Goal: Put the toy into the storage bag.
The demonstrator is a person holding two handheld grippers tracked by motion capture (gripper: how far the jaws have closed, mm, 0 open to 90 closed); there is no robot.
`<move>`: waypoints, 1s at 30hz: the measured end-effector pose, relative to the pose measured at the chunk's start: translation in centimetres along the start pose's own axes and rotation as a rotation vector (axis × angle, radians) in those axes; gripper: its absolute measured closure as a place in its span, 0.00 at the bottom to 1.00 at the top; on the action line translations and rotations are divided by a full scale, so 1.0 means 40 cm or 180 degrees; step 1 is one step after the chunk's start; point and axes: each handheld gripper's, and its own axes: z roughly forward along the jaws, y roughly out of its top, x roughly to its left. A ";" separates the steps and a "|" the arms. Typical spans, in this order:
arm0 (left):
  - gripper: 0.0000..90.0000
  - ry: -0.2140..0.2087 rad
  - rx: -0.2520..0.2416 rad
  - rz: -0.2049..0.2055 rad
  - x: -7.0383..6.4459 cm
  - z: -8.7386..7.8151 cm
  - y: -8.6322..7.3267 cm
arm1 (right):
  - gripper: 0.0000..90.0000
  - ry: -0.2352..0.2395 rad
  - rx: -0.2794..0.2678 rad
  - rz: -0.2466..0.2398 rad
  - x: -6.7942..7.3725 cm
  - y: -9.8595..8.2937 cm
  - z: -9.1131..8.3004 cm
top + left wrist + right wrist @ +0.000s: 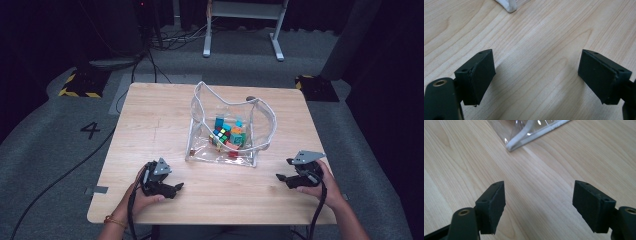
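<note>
While your left gripper and right gripper rest spread and empty on the table, the clear bag of cubes sits at twelve o'clock between them.

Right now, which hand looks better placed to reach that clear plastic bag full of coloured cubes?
Probably the left. The left gripper sits open nearer the clear plastic bag, by its front-left corner; the right gripper, also open, lies farther off on the wooden table. Neither touches it.

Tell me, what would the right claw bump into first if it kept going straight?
Probably the clear bag: its white-edged corner lies ahead of the open right claw, a bit left of centre. Bare table comes before it.
</note>
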 end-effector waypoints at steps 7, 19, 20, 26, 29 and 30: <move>0.16 0.0000 0.0002 -0.0001 0.000 0.000 0.000 | 0.29 0.0015 0.0034 0.0079 0.005 -0.042 0.010; 0.16 0.0016 -0.0005 0.0006 0.001 0.000 0.000 | 0.25 0.0057 -0.0103 0.0368 0.002 -0.121 0.009; 0.16 0.0016 -0.0002 0.0007 0.001 0.000 0.000 | 0.25 0.0072 -0.0129 0.0414 -0.004 -0.131 0.007; 0.16 0.0014 -0.0001 0.0008 0.001 0.000 0.000 | 0.24 0.0024 -0.0356 0.0504 -0.004 -0.162 0.002; 0.16 -0.0003 0.0003 0.0011 0.001 0.000 0.001 | 0.22 -0.0002 -0.0349 0.0519 -0.004 -0.163 0.003; 0.16 -0.0007 0.0002 0.0007 0.001 0.001 0.000 | 0.22 -0.0003 -0.0350 0.0521 -0.004 -0.162 0.003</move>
